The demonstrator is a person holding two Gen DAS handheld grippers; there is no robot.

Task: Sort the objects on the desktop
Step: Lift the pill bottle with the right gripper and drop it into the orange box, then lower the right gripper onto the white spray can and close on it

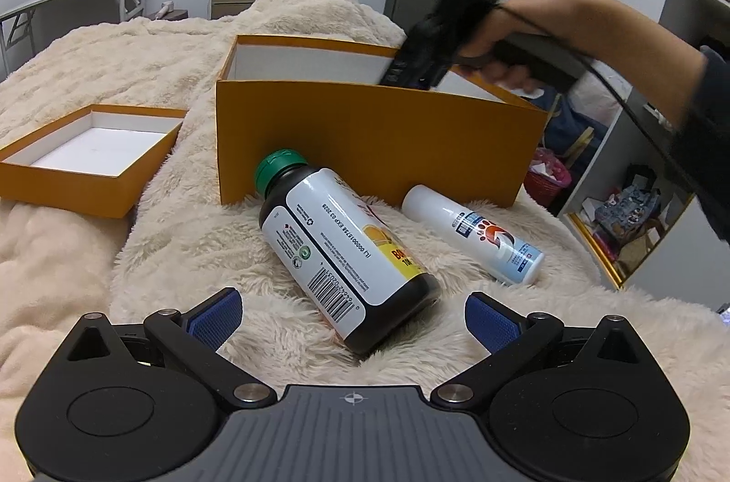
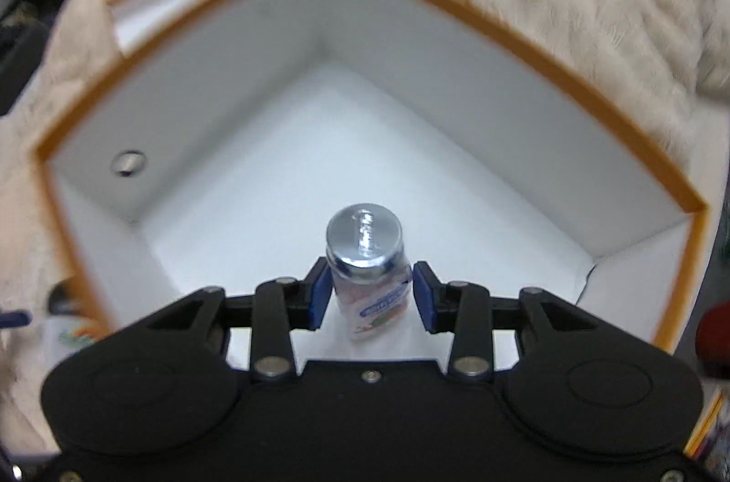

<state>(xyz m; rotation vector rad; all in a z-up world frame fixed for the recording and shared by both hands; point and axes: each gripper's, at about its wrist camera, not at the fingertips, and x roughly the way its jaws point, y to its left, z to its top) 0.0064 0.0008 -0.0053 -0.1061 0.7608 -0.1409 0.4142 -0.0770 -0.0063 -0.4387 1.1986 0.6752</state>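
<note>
Fluffy cream blanket point(image 1: 182, 235) everywhere, and while the left view hides the right gripper's point(image 2: 368, 292) tips behind the orange box point(image 1: 378, 144) wall, its own cam shows them pinching a small silver-capped bottle point(image 2: 367, 267) over the box floor, left gripper point(image 1: 353, 320) spread wide near the dark green-capped bottle point(image 1: 337, 249).

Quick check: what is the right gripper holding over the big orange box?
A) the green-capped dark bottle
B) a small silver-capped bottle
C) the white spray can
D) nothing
B: the right gripper is shut on the small silver-capped bottle above the white inside of the orange box.
</note>
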